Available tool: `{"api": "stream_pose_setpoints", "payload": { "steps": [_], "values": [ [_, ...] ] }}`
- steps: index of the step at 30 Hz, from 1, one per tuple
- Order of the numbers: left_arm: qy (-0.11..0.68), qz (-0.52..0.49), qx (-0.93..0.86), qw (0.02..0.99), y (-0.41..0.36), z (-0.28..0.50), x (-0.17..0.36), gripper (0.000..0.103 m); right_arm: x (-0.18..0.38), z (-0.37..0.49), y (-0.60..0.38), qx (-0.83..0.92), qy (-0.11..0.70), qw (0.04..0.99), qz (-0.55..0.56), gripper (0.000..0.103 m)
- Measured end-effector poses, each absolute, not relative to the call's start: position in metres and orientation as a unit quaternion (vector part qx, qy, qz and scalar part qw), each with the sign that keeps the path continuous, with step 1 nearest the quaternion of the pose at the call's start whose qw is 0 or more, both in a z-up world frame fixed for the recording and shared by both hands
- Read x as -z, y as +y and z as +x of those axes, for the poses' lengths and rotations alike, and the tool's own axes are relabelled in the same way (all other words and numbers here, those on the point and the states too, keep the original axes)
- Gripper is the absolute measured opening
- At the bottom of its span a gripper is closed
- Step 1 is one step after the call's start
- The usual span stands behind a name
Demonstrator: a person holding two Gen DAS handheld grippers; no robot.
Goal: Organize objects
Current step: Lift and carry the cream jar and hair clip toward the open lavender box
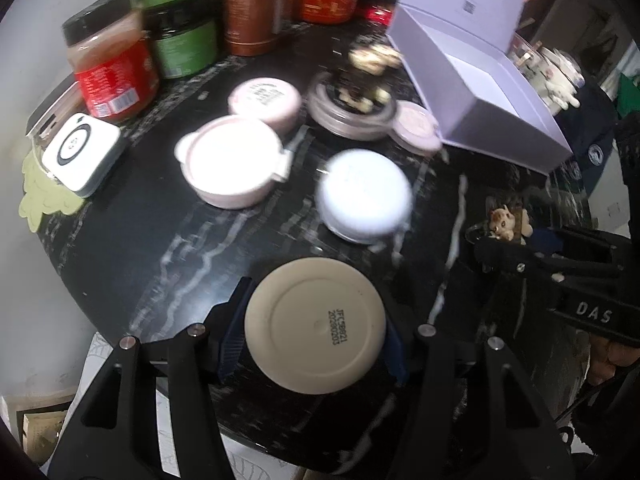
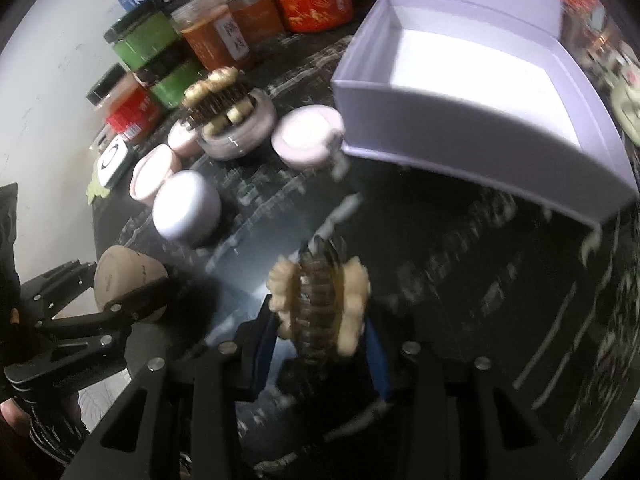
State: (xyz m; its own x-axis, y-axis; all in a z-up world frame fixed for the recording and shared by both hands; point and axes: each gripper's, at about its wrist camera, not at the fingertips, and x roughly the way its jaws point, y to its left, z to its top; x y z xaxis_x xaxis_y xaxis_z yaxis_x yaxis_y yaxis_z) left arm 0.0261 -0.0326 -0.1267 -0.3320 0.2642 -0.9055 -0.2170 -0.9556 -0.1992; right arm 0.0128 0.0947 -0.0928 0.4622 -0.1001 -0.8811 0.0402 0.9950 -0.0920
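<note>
Tools both hold cargo: left tool (image 1: 316,332) clamps a stiff, smooth beige jar (image 1: 316,320) by its sides, right tool (image 2: 320,320) pinches a light, knobbly hair clip (image 2: 320,304).

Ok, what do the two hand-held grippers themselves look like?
Both are black plastic linkages with silver pivot screws and blue finger pads. The left hand-held gripper shows this plainly; the right hand-held gripper matches, and white letters DAS mark its body.

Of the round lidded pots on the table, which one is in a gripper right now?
The beige pot, gripped by the left gripper. The pink pots and the white pot sit untouched on the black table.
</note>
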Motion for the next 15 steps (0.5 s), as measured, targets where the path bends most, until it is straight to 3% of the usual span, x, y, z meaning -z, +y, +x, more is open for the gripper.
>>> {"api": "stream_pose_setpoints", "payload": {
  "steps": [11,15],
  "values": [
    [0.015,-0.557,-0.803,0.211,0.014,0.043,0.125,0.055,0.091,-0.023,0.073,0.074,0.513,0.855,-0.007,0.041],
    [0.038,-0.562,-0.803,0.197,0.025,0.041,0.126,0.059,0.09,-0.023,0.073,0.087,0.514,0.853,-0.021,0.056]
  ]
}}
